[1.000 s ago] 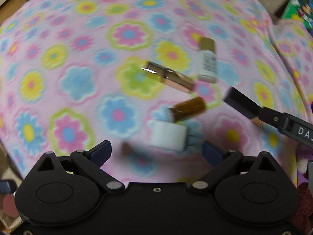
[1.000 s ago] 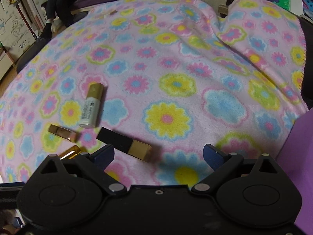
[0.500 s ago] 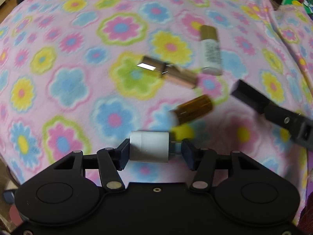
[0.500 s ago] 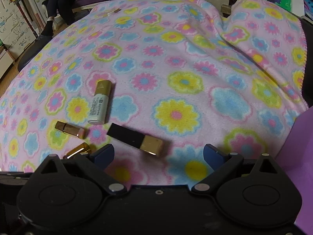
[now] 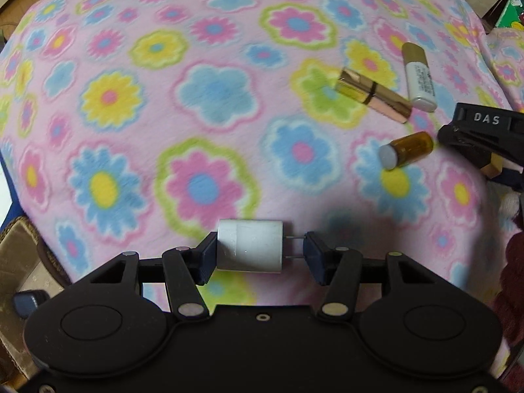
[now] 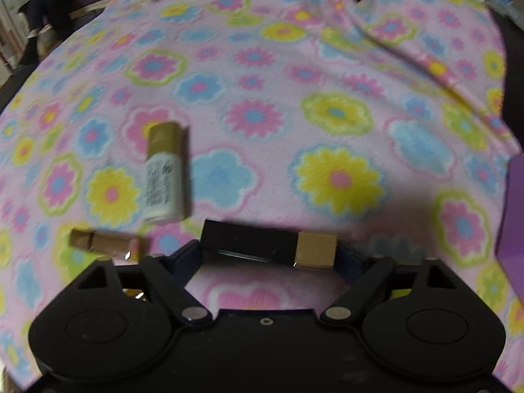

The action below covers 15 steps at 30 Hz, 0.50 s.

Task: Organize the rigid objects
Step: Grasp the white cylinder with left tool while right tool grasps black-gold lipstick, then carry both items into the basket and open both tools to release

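**Left wrist view: plug in hand, tube being taken, three items left**

My left gripper [image 5: 260, 250] is clamped end to end on the white plug adapter [image 5: 249, 245], one pad on its body, the other on its prongs. My right gripper [image 6: 267, 252] has just been closing around the black and gold tube [image 6: 268, 244]; whether the pads press it yet I cannot tell. On the flowered blanket [image 5: 213, 91] lie the gold lipstick [image 5: 373, 95], the white tube with gold cap [image 5: 419, 77] and the amber vial [image 5: 406, 150], loosely scattered. I judge the sorting barely begun.
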Each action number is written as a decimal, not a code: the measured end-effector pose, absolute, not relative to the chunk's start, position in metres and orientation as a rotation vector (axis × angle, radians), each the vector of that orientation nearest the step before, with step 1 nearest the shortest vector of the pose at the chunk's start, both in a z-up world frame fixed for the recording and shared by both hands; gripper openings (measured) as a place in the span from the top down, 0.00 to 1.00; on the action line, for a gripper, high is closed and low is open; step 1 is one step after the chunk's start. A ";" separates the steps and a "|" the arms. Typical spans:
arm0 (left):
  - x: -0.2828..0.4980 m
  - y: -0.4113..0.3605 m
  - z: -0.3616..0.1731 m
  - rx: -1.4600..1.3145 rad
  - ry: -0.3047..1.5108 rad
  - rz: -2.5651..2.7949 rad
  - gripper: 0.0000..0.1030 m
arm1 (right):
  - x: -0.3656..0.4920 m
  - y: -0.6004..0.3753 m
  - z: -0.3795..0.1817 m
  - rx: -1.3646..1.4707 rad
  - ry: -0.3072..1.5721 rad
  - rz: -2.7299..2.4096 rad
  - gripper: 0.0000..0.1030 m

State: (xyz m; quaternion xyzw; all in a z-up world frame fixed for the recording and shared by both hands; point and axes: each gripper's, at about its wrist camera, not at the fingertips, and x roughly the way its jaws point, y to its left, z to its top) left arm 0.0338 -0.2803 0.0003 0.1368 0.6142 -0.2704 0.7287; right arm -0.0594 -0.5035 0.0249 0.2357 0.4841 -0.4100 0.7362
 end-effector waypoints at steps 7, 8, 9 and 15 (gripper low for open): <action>0.034 -0.235 0.005 0.253 1.371 -0.580 0.49 | -0.076 -0.490 0.036 0.486 1.080 -0.866 0.18; 0.034 -0.227 0.006 0.248 1.371 -0.572 0.49 | -0.079 -0.485 0.038 0.473 1.080 -0.858 0.18; 0.034 -0.220 0.007 0.243 1.370 -0.560 0.49 | -0.081 -0.478 0.041 0.459 1.080 -0.847 0.18; 0.041 -0.163 0.015 0.199 1.346 -0.455 0.49 | -0.075 -0.420 0.061 0.382 1.081 -0.703 0.18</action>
